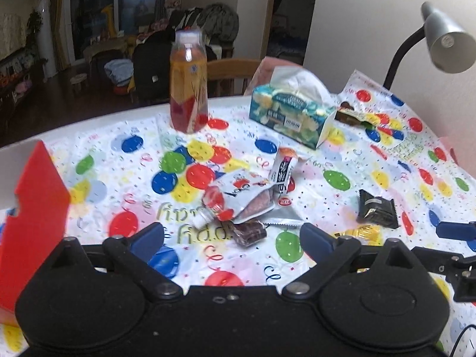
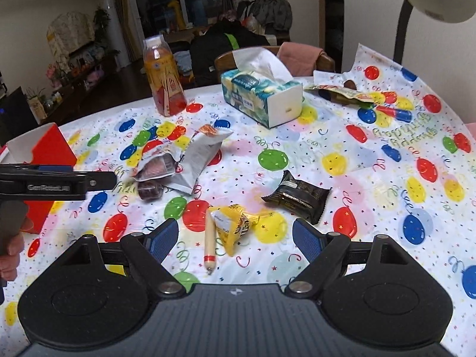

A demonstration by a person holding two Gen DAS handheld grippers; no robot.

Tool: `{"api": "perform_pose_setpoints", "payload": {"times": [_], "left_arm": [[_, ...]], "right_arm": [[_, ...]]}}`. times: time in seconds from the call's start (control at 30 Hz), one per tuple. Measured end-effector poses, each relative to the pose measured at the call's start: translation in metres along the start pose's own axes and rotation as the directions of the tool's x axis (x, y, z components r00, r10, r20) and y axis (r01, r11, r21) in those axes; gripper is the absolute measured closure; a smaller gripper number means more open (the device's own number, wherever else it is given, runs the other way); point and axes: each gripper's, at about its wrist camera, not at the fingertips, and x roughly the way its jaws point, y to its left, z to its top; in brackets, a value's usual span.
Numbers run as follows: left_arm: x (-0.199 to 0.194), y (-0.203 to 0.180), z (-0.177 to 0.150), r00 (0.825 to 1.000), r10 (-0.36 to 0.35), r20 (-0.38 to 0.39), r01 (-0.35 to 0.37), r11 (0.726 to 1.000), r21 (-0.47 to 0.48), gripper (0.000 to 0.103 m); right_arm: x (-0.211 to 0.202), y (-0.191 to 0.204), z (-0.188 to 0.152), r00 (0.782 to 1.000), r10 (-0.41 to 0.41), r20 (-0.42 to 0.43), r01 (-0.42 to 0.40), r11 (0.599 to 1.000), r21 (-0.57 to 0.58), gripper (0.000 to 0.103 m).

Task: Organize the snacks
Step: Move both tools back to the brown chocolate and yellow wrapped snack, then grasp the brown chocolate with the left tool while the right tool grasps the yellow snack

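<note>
Snacks lie scattered on the balloon-print tablecloth (image 1: 342, 160). In the left wrist view my left gripper (image 1: 232, 238) is open just short of a silver-and-red pouch (image 1: 238, 199) and a small dark red packet (image 1: 248, 232); a white snack bag (image 1: 282, 175) leans behind them. A black wrapped cake (image 1: 376, 208) lies to the right. In the right wrist view my right gripper (image 2: 235, 238) is open around a yellow packet (image 2: 235, 223) and a thin sausage stick (image 2: 209, 242), without touching them. The black cake (image 2: 297, 196) sits just beyond. A red box (image 2: 50, 154) stands at the left.
An orange drink bottle (image 1: 189, 83) and a tissue box (image 1: 291, 113) stand at the back. More wrappers (image 2: 351, 92) lie at the far right under a desk lamp (image 1: 446, 41). The left gripper's body (image 2: 56, 183) and a hand (image 2: 12, 250) show in the right wrist view.
</note>
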Motion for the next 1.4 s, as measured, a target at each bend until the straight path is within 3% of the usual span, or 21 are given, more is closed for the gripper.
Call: {"api": "perform_pose_setpoints", "payload": {"times": [0.33,0.5,0.63,0.73,0.93,1.4], "left_arm": [[0.055,-0.013,0.0,0.995,0.024,-0.096,-0.029,0.998,-0.056,0.028],[0.072,-0.014,0.002,0.992,0.041,-0.12,-0.051,0.995,-0.084,0.032],[0.083,-0.011,0.002,0.988,0.059,-0.143,-0.074,0.992,-0.1,0.043],[0.087,-0.01,0.001,0.988,0.05,-0.145,-0.066,0.992,-0.105,0.047],[0.087,-0.015,0.001,0.991,0.021,-0.133,-0.033,0.996,-0.085,0.066],[0.071,-0.002,-0.008,0.988,-0.017,-0.155,0.001,0.994,-0.108,0.07]], "right_arm": [[0.046,-0.006,0.005,0.998,0.02,-0.058,-0.019,1.0,0.012,0.041],[0.062,-0.007,0.007,0.996,0.034,-0.081,-0.032,0.999,0.03,0.048],[0.072,-0.006,0.006,0.995,0.039,-0.096,-0.036,0.999,0.032,0.052],[0.076,-0.006,0.005,0.994,0.04,-0.103,-0.036,0.999,0.037,0.056],[0.081,-0.005,0.004,0.993,0.042,-0.113,-0.035,0.998,0.058,0.063],[0.07,0.001,0.003,0.994,0.01,-0.106,-0.003,0.998,0.063,0.082]]}}
